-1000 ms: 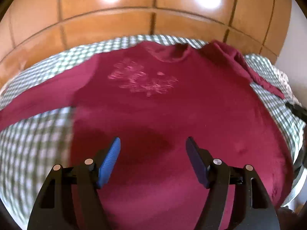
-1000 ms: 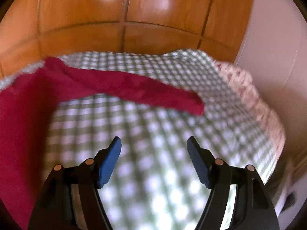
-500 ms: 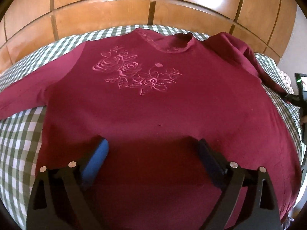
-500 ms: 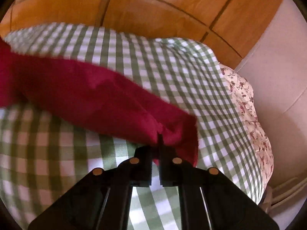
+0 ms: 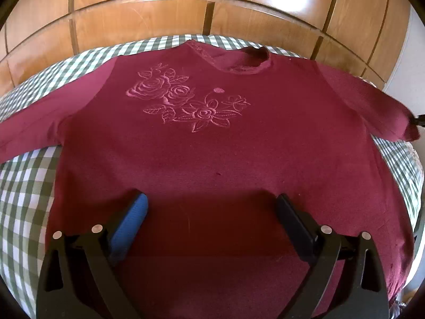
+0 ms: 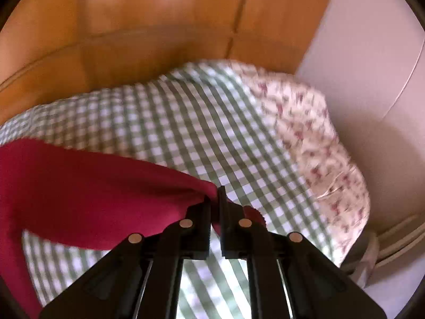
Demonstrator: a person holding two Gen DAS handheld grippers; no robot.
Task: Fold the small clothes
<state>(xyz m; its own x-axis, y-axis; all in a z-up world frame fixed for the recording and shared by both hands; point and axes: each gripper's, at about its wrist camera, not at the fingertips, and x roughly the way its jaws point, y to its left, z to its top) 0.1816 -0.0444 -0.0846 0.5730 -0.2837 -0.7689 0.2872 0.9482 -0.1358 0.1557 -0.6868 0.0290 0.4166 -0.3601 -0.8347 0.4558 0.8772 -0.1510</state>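
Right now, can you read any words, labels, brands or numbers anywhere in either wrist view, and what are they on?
No readable text in either view.
The maroon sweater carries only an embroidered rose motif, no lettering.
The green checked cloth and the floral sheet are pattern only; the floral sheet is blurred.
The wooden panels show no markings.

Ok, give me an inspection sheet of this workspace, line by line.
Surface: green checked cloth, floral fabric at its far edge.
Job's things: maroon sweater spread flat, rose embroidery up; its sleeve pulled out sideways.
Clutter: nothing seen.
Grippers: left gripper open over the sweater's lower part, jaws just widened; right gripper shut on the sleeve end.
Cables: nothing seen.
Surroundings: wooden panelling, pale wall.
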